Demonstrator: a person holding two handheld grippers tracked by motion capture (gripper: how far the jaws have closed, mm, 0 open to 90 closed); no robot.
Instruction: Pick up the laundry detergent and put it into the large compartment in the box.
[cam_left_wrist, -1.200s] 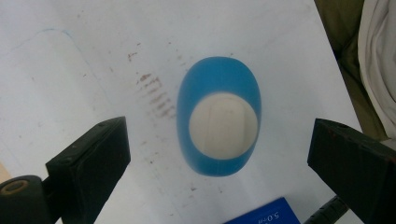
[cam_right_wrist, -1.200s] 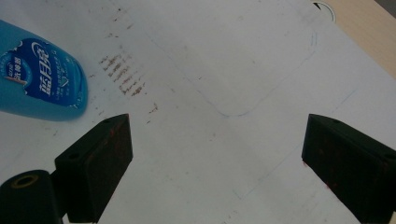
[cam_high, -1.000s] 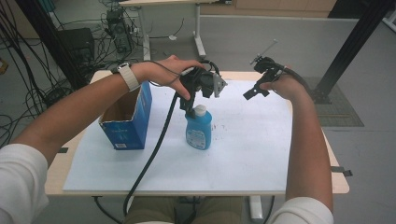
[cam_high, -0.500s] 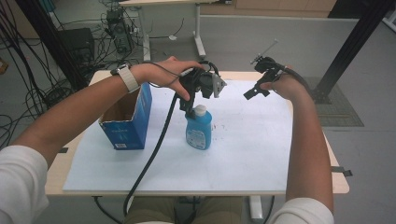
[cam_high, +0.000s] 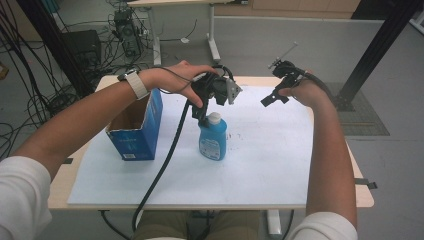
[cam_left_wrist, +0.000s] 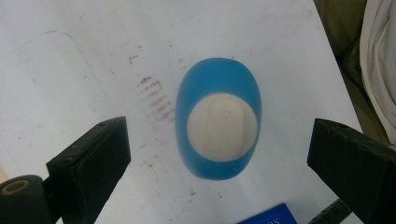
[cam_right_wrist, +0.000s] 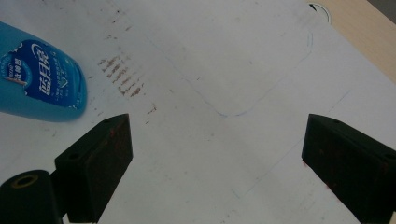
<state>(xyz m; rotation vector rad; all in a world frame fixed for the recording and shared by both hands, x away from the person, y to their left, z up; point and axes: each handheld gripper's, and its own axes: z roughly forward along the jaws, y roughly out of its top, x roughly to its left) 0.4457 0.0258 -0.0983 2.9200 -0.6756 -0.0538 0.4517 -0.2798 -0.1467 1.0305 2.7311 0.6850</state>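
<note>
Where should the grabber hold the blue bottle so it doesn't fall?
Probably by the white cap, coming straight down from above. The blue bottle stands upright, and the left gripper hangs open right over it, one finger on each side.

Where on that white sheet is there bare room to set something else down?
The white sheet lies bare right of the blue bottle, out to the person's right forearm, and along the near edge. It is crowded between the blue box and the bottle, under the left gripper.

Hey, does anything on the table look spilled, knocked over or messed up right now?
Nothing is spilled or tipped. The blue bottle stands upright with its white cap on. The one oddity is brown smudges on the white sheet beside the bottle.
</note>
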